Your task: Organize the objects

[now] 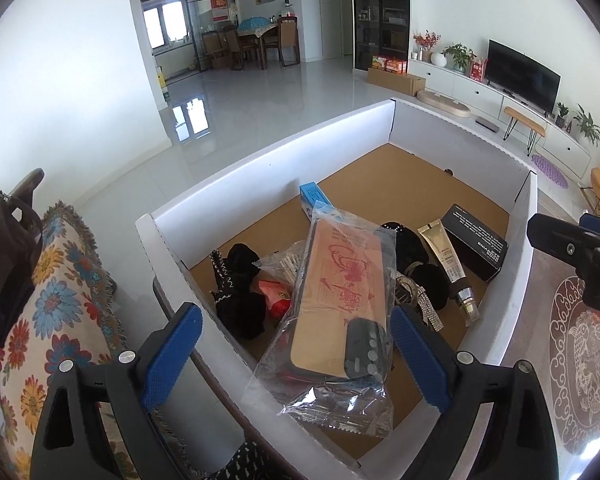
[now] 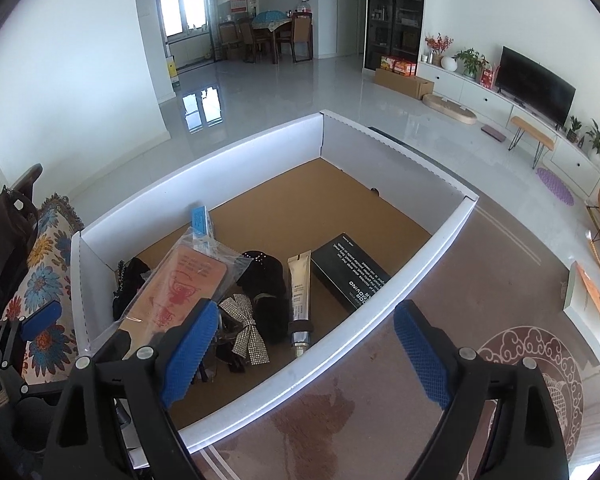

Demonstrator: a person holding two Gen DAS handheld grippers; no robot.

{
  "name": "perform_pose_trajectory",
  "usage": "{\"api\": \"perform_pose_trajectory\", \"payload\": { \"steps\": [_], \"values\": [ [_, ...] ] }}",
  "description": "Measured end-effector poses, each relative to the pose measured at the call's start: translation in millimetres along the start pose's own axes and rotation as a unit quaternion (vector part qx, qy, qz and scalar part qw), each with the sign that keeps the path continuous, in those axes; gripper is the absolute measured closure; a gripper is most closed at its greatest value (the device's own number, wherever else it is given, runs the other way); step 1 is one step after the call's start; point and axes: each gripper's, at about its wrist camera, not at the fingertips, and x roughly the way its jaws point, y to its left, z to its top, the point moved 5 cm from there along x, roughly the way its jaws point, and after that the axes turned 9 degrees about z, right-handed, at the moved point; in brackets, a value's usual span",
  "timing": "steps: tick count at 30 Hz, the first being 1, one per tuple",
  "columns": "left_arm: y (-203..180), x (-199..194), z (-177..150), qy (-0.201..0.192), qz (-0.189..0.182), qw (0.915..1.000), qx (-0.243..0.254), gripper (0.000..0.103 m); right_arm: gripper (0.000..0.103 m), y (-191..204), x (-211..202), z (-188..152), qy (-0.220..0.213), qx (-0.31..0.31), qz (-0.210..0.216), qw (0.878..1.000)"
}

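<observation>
A white-walled cardboard box (image 1: 260,160) with a brown floor holds several items. A bagged tan board with red print (image 1: 340,280) leans over its near wall, between the open fingers of my left gripper (image 1: 296,356); contact is not clear. Beside it lie black cloth pieces (image 1: 240,292), a gold tube (image 1: 448,264), a black carton (image 1: 476,240) and a blue box (image 1: 314,196). My right gripper (image 2: 304,356) is open and empty over the box's near wall (image 2: 340,340). Below it lie a rhinestone bow (image 2: 248,336), the tube (image 2: 300,300) and the carton (image 2: 348,272).
A floral-covered sofa (image 1: 48,300) with a dark bag (image 1: 8,248) stands left of the box. A patterned rug (image 2: 540,380) lies to the right, with a white book (image 2: 588,312) on it. The TV cabinet (image 1: 520,92) and a stool (image 1: 524,120) stand beyond.
</observation>
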Motion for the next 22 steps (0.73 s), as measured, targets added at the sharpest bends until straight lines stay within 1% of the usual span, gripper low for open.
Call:
{"api": "perform_pose_trajectory", "payload": {
  "steps": [12, 18, 20, 22],
  "values": [
    [-0.1, -6.2, 2.5, -0.012, -0.018, 0.9997, -0.008, 0.007, 0.013, -2.0, -1.7, 2.9, -0.004, -0.003, -0.003, 1.0],
    [1.8, -5.6, 3.3, -0.009, -0.034, 0.9992, -0.021, 0.007, 0.013, 1.0, 2.1, 2.8, -0.001, -0.01, -0.005, 1.0],
    [3.1, -6.8, 2.6, -0.012, -0.036, 0.9988, -0.031, 0.007, 0.013, 1.2, 2.6, 3.5, -0.003, -0.009, -0.004, 1.0],
    [2.5, -9.7, 3.1, -0.018, -0.037, 0.9987, -0.032, 0.007, 0.013, 0.1, 2.0, 5.1, -0.007, -0.007, -0.002, 1.0]
  ]
}}
